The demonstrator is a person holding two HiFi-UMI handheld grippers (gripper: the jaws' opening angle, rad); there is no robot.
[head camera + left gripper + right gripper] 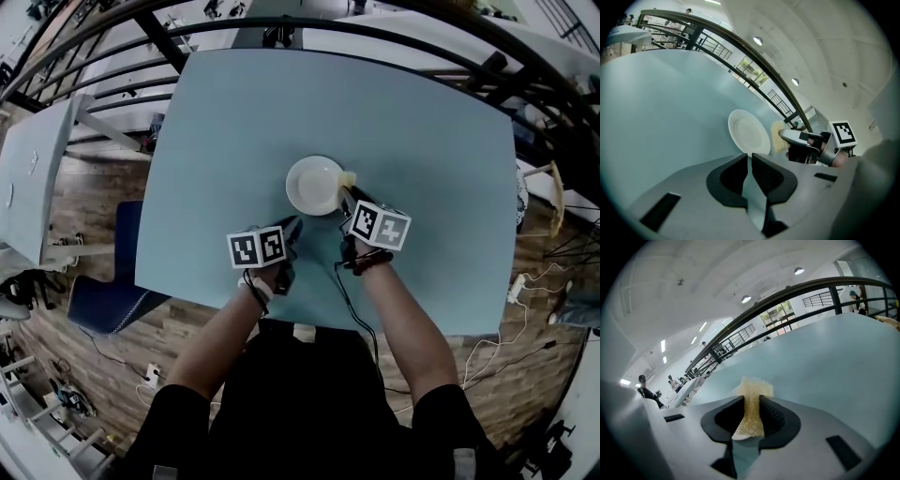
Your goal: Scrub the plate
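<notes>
My forearms (412,328): bare, reaching from the near edge of the bench, one hand on each tool.
Left hand-held gripper (292,228): hangs over bare bench just short of the plate. In its own view (749,157) the jaws are narrow, only a slit of bench showing between them, and I see nothing in it.
Right hand-held gripper (346,199): at the plate's right side, marker cube facing up. Its own view (751,400) shows the jaws pinching the sponge, which sticks out past the tips.
Sponge (756,388): pale yellow and coarse. From my head view (349,177) it sits at the plate's right rim; I cannot tell whether it presses on it.
Plate (314,185): white, round, flat on the bench near its middle, just beyond both tools.
Bench (234,122): light blue top.
Railing (375,33): black bars curving past the far edge.
</notes>
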